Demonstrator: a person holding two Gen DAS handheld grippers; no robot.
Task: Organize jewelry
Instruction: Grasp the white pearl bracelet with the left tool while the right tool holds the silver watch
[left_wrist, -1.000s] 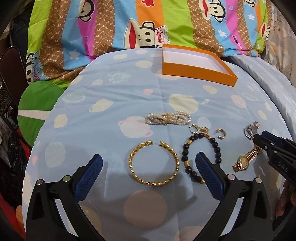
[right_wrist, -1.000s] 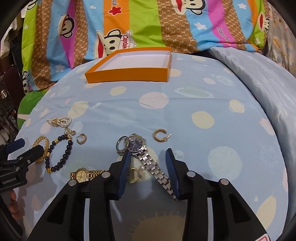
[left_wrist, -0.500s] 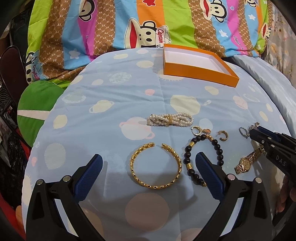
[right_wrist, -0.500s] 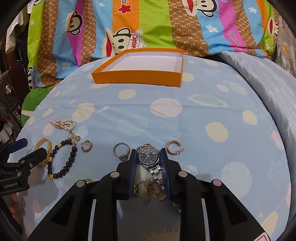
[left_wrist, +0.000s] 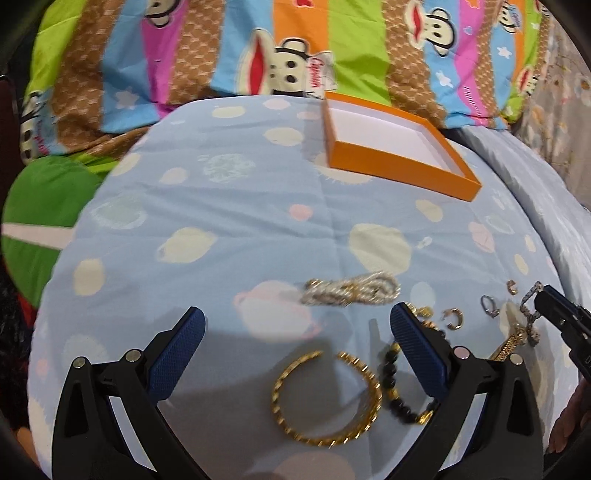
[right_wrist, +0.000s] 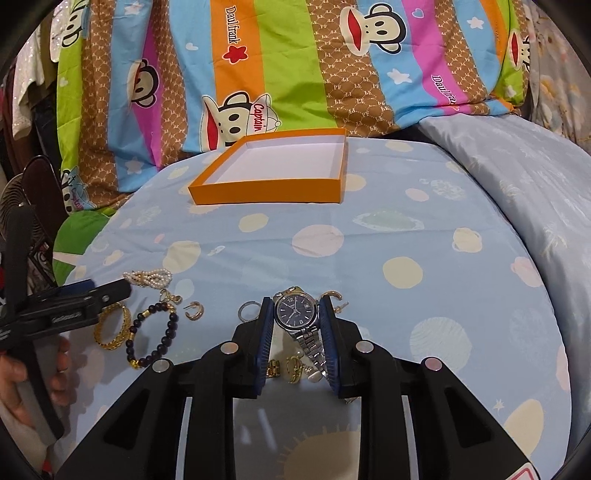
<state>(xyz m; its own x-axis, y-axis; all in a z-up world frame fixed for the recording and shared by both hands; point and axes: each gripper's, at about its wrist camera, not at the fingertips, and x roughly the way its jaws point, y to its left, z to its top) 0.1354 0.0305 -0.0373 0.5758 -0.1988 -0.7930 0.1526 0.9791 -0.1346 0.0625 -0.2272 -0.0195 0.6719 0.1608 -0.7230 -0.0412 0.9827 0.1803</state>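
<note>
- The right gripper (right_wrist: 295, 314) pinches one silver watch (right_wrist: 295, 313) with a dark blue dial; a blue pad presses each side of the case and the metal band trails back between the fingers.
- The left gripper (left_wrist: 295, 354) stands spread wide above the blue planet-print bedsheet (left_wrist: 221, 229), gripping nothing.
- One open gold bangle (left_wrist: 327, 398) lies between the left gripper's fingers, nearer the right finger.
- One dark bead bracelet (left_wrist: 397, 387) with gold spacers lies just beside that bangle, partly hidden behind the left gripper's right finger.
- One pearl bracelet (left_wrist: 351, 291) lies ahead of the left gripper, just beyond its right fingertip.
- Two gold hoop earrings show in the right wrist view: one (right_wrist: 195, 310) well to the left of the right gripper, one (right_wrist: 334, 297) touching or just beside its right fingertip.
- One silver ring (right_wrist: 246, 309) lies just left of the right gripper's left fingertip.
- Several small gold pieces (right_wrist: 291, 367) lie under the right gripper between its fingers; their number cannot be told.
- One empty orange tray (right_wrist: 266, 192) with a white floor sits well ahead of both grippers, near the striped monkey-print quilt (right_wrist: 295, 74).
</note>
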